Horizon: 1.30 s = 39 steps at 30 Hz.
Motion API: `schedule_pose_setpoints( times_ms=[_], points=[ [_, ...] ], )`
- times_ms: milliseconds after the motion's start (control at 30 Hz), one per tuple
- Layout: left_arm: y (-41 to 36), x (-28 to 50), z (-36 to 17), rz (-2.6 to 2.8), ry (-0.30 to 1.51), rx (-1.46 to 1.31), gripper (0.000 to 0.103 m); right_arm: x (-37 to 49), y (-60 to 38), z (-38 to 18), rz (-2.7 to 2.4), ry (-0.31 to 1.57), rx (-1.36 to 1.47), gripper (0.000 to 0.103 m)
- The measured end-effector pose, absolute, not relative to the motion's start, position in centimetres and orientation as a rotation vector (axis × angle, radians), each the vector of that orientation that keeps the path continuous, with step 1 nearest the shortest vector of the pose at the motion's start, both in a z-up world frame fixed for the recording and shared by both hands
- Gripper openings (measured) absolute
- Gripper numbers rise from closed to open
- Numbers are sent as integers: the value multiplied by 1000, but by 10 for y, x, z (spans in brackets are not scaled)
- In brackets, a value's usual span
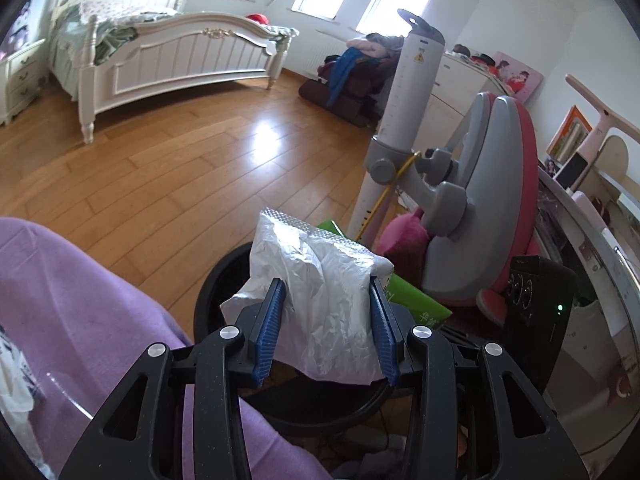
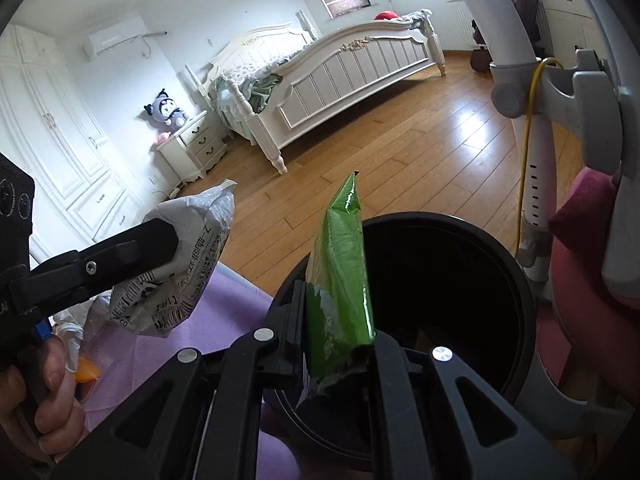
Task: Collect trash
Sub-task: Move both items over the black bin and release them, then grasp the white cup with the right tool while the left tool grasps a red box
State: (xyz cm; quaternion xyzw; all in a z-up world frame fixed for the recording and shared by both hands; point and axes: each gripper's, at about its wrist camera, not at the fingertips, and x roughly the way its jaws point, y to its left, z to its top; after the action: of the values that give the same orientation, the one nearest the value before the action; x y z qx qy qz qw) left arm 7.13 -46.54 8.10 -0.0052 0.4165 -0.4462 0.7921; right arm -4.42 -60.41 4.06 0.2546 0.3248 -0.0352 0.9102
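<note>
My left gripper (image 1: 326, 312) is shut on a crumpled white plastic wrapper (image 1: 320, 300) and holds it above the near rim of a round black trash bin (image 1: 212, 284). It also shows in the right wrist view (image 2: 160, 264), gripping the white printed wrapper (image 2: 188, 268) left of the bin. My right gripper (image 2: 340, 320) is shut on a green foil wrapper (image 2: 340, 280), held upright over the left rim of the black bin (image 2: 460, 280). The green wrapper also shows behind the white one in the left wrist view (image 1: 416, 300).
A purple cloth (image 1: 80, 320) lies left of the bin. A grey and pink chair (image 1: 488, 208) with a white post (image 1: 400, 128) stands right of it. A cluttered desk (image 1: 580, 260) is at far right. A white bed (image 1: 180, 52) stands across the wooden floor (image 1: 180, 168).
</note>
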Motion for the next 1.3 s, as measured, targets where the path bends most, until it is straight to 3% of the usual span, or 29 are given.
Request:
schedule_pose_setpoints(
  times_ms=[233,333,400,467,567,800,1067,1300],
  points=[
    [-481,72,73,-970,917,6,44,-49,-621,32,-98,671,554,13],
    [-487,72,73,-968,915,10,50,-50,-627,31,-109,684,562,14],
    [-486,72,75,-960,907,8,59,-52,-630,30,-124,690,561,24],
    [-485,71,77,-960,901,4,61,-56,-632,31,-138,670,573,52],
    [-482,67,84,-962,893,4,61,-63,-632,36,-154,642,589,70],
    [-445,44,121,-930,805,-23,91,-67,-612,50,-115,631,578,76],
    [-340,15,161,-784,696,-60,92,-59,-555,79,15,626,520,81],
    [-218,19,162,-560,704,-114,92,-45,-488,106,173,646,434,81]
  ],
)
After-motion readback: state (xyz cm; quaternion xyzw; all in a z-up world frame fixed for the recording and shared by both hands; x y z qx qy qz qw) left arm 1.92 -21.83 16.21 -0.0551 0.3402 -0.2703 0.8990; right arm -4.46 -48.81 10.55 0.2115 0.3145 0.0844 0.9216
